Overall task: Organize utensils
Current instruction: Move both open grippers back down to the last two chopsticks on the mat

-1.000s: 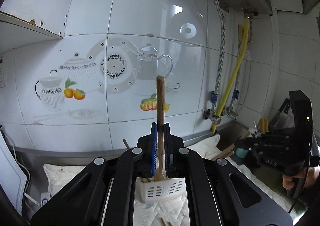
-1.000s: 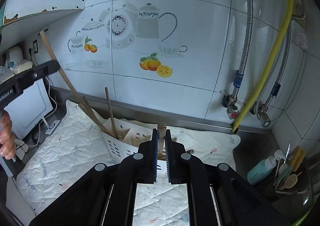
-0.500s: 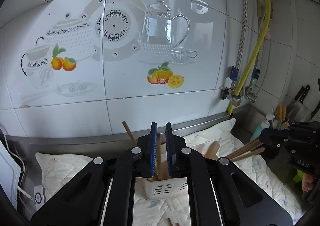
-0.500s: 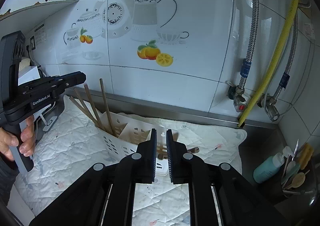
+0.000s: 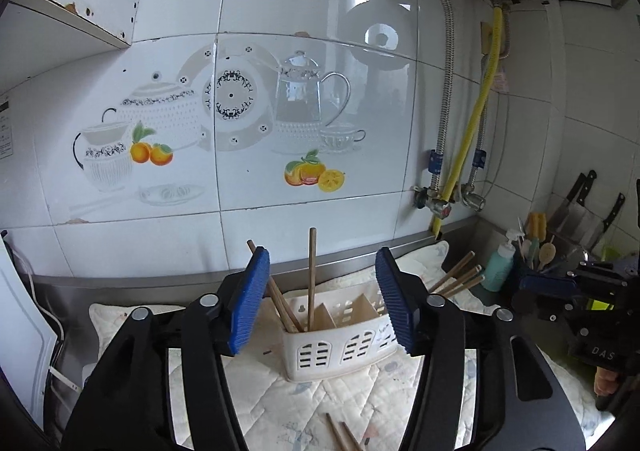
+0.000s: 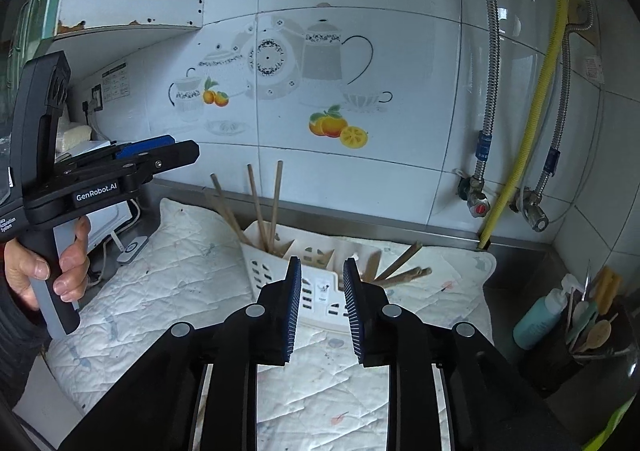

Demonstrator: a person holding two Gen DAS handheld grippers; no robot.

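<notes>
A white slotted utensil caddy (image 5: pixel 340 343) stands on the quilted mat (image 5: pixel 280 395); it also shows in the right wrist view (image 6: pixel 316 271). Wooden utensils (image 5: pixel 311 279) stand in its left compartment, and others (image 5: pixel 460 277) lean out of its right end. My left gripper (image 5: pixel 322 299) is open and empty, just in front of the caddy. My right gripper (image 6: pixel 320 301) is open and empty, close to the caddy's front. Loose wooden sticks (image 5: pixel 340 431) lie on the mat near the left gripper.
A tiled wall with pipes and a yellow hose (image 5: pixel 468 147) stands behind. A black holder with utensils (image 6: pixel 592 335) and a teal bottle (image 6: pixel 538 317) stand at the right. Knives (image 5: pixel 580 195) hang at the far right. A white appliance (image 5: pixel 20 335) stands at the left.
My left gripper let go of the wooden utensil, which now stands in the caddy, and opened wide. My right gripper also opened and drew back from the caddy.
</notes>
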